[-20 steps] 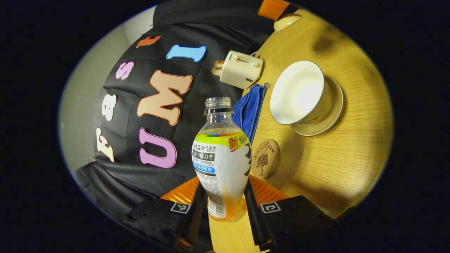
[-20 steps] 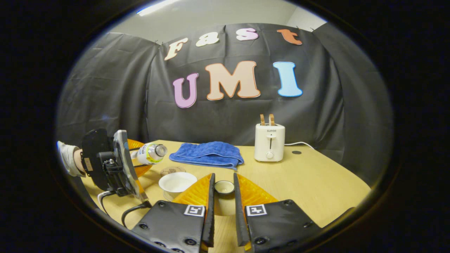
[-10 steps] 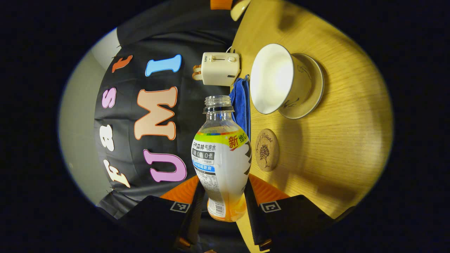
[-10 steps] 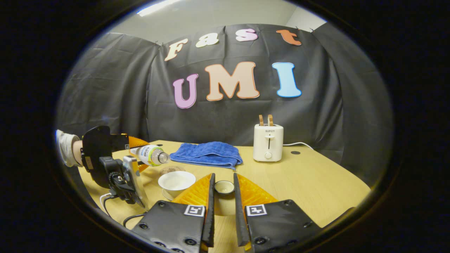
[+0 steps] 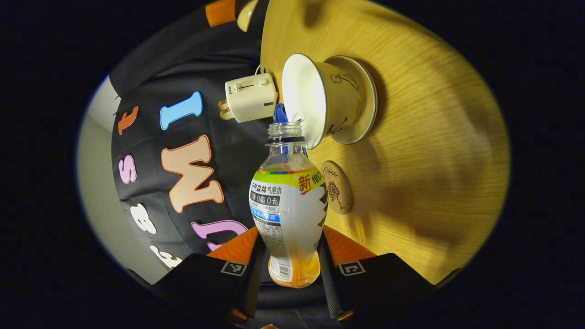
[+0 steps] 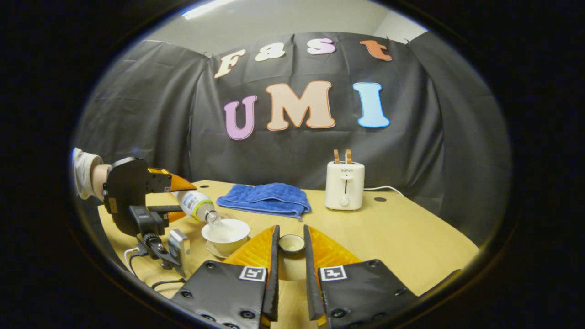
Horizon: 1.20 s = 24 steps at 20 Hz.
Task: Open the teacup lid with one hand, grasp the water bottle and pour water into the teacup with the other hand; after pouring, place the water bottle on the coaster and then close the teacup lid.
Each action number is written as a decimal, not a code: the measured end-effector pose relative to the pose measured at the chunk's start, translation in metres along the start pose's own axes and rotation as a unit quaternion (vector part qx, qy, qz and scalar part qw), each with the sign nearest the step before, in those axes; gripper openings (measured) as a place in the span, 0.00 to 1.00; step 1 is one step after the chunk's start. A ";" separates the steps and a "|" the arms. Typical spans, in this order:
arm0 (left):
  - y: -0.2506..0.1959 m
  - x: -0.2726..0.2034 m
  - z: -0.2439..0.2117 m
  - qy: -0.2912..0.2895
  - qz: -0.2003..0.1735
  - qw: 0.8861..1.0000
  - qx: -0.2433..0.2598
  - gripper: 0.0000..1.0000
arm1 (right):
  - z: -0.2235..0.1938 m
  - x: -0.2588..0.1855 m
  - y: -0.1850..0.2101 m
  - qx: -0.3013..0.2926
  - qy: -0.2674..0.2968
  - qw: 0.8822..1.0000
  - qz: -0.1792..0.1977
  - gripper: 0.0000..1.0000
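The water bottle (image 5: 288, 208) is gripped low on its body between the two fingers of the left gripper (image 5: 287, 269), which press on it from either side. In the right gripper view the bottle (image 6: 197, 205) is tipped with its long axis slanting down, base toward the left gripper (image 6: 157, 194) and the person's sleeve (image 6: 82, 164), and open uncapped neck over the rim of the teacup (image 6: 226, 231). The teacup sits on its saucer (image 6: 214, 250) on the bench (image 6: 402, 237); in the left gripper view the bottle's mouth lies right at the cup's rim, and the teacup (image 5: 315, 98) rests on the saucer (image 5: 363, 107). Just beside the saucer a round wooden coaster (image 5: 337, 187) lies flat on the bench (image 5: 434, 160), with nothing on it.

The right gripper (image 6: 291, 249) holds the teacup lid (image 6: 291, 243), both fingers closed against its sides, raised above the bench to the right of the cup.

Farther back, a folded blue towel (image 6: 265, 198) lies on the bench, and to its right a cream toaster (image 6: 345, 185) stands with two slices poking up and a white cord trailing off. The light wood bench ends at the black cloth wall of the booth (image 6: 151, 114), with a pale ceiling above.
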<state>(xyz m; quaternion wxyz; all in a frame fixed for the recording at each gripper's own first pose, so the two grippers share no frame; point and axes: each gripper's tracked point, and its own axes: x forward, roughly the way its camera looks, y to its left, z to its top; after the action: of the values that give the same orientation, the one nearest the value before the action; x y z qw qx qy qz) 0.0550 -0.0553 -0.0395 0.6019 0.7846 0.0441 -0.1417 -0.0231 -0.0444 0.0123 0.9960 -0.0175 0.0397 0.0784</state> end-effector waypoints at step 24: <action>0.051 -0.005 0.001 0.013 0.019 0.984 0.174 0.58 | 0.011 -0.012 0.000 0.004 -0.012 1.000 0.004 0.27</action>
<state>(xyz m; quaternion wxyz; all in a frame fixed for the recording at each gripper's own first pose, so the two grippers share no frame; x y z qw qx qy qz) 0.0627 -0.0695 0.0090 0.4578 0.8801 0.0118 -0.1256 -0.0337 -0.0462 0.0243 0.9961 -0.0123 0.0285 0.0820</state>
